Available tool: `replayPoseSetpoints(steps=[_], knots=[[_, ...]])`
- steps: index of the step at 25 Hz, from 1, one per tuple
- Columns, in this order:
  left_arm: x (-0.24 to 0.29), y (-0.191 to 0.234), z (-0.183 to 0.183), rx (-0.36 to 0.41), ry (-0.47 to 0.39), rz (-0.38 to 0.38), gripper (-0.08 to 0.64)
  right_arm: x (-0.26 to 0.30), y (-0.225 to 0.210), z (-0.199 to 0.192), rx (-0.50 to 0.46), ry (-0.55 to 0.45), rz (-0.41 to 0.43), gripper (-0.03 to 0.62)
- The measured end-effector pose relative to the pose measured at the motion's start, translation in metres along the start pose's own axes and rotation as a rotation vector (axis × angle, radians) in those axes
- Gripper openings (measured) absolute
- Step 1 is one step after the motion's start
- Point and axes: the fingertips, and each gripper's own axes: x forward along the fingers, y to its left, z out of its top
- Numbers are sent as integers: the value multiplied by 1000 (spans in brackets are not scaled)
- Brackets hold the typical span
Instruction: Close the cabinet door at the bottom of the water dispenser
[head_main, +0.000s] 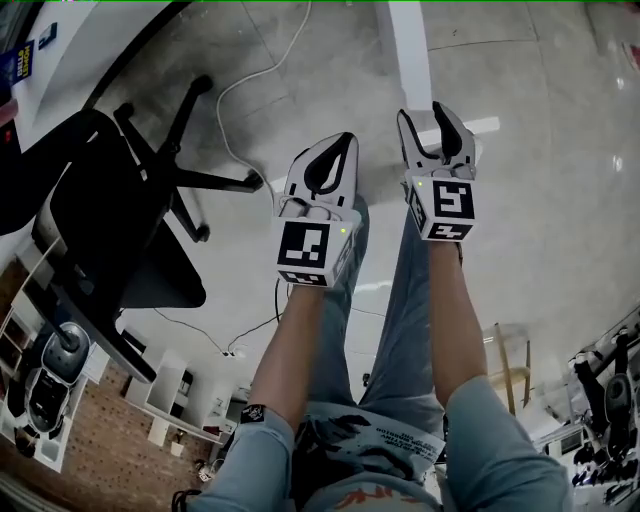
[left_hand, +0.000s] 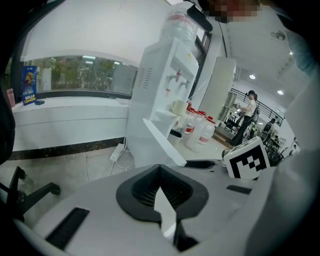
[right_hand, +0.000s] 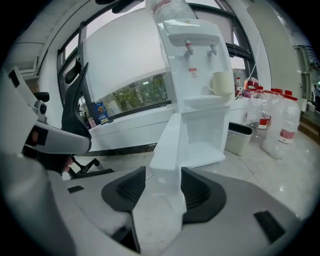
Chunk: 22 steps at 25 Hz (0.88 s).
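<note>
— While the head view looks steeply down over both forearms, where does the flat white cabinet door (head_main: 408, 45) sit?
— Swung out, seen edge-on as a pale strip over the grey tiled floor (head_main: 540, 200). The right gripper (head_main: 421, 112) is at its near end with jaws spread, I'd judge so the edge can pass between them. The left gripper (head_main: 345, 138) hangs beside it, tips together and nothing in it; it looks like the spare hand. A black swivel office chair (head_main: 130, 215) stands well apart at the left.
— And the left gripper view?
— Its dark pads meet at the tips, with only floor showing through the loop behind them. Beyond, the tall white water dispenser (left_hand: 167, 80) stands with the door (left_hand: 161, 140) jutting out from its base, so the cabinet is plainly open.
— The right gripper view?
— It faces the dispenser (right_hand: 200, 70) nearly head-on. The door's (right_hand: 167, 142) free edge runs straight down the gap between the parted pads. Whether they touch it I cannot tell, but they do not look clamped.
— Why line up like that?
— My guess is that the free edge lies farthest from the hinge, so a push there swings the panel most easily. The closing looks barely begun, and the door needs a full sweep back to the dispenser's base.
</note>
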Motion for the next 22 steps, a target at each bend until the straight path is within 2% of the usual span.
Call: replayPoseSetpoints(steps=[3, 12, 22], knots=[[1, 7, -2, -17, 4, 33, 20, 9, 2, 0, 3, 8, 5, 212], [9, 3, -3, -19, 22, 58, 20, 18, 0, 5, -36, 49, 8, 212], [33, -17, 0, -30, 36, 71, 20, 13, -25, 2, -73, 95, 15, 209]])
